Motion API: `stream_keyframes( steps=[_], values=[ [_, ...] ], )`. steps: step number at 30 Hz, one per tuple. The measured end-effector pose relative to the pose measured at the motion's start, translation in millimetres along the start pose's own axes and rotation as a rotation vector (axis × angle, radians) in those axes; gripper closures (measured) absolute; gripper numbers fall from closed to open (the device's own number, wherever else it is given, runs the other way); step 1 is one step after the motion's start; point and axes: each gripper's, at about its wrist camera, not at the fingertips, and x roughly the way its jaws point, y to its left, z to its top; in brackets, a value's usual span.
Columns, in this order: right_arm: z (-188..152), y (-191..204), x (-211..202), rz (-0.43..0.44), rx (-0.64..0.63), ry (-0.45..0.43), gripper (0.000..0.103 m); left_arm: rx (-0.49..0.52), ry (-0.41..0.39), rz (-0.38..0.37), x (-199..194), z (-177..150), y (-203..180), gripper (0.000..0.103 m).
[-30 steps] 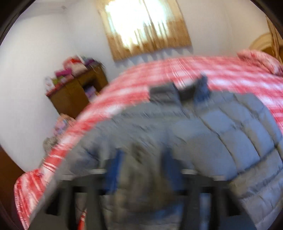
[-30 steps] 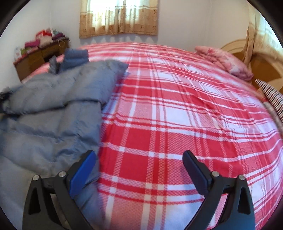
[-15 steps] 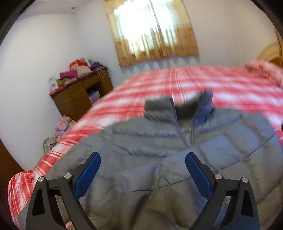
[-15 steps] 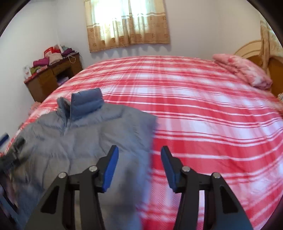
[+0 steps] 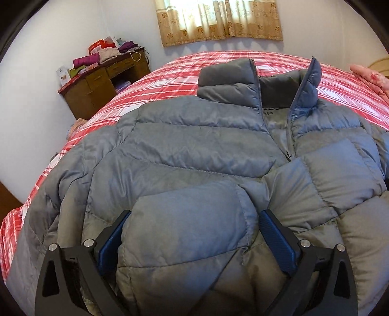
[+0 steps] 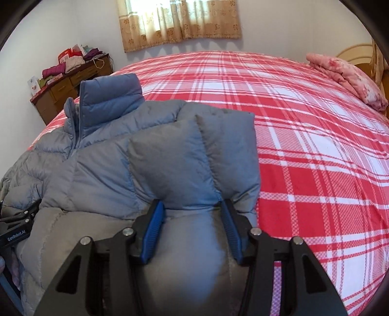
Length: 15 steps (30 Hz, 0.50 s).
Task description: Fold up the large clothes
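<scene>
A puffy sleeve of the grey jacket (image 6: 102, 170) is pinched by the right claw (image 6: 192, 211); another fold is straddled by the wide left claw (image 5: 192, 233), just opened.

Soft daylight enters through the curtained window (image 5: 218, 19) on the far wall, where the pale fabric glows almost blown out. The room is evenly bright, with gentle shadows beneath the curtain hem. Both views are sharp, without motion blur. Fisheye distortion bulges the bed (image 6: 304, 145), and dark vignetting fills the corners.
</scene>
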Motion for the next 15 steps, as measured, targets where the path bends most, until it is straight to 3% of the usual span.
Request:
stream_keyframes(
  steps=[11, 15],
  values=[
    [7.2, 8.8, -5.8, -0.065, -0.036, 0.005, 0.050, 0.028, -0.002, 0.046, -10.2, 0.0, -3.0, 0.001],
    [0.2, 22.7, -59.0, -0.018, -0.073, -0.098, 0.049, -0.045, -0.123, -0.060, -60.7, 3.6, 18.9, 0.001]
  ],
)
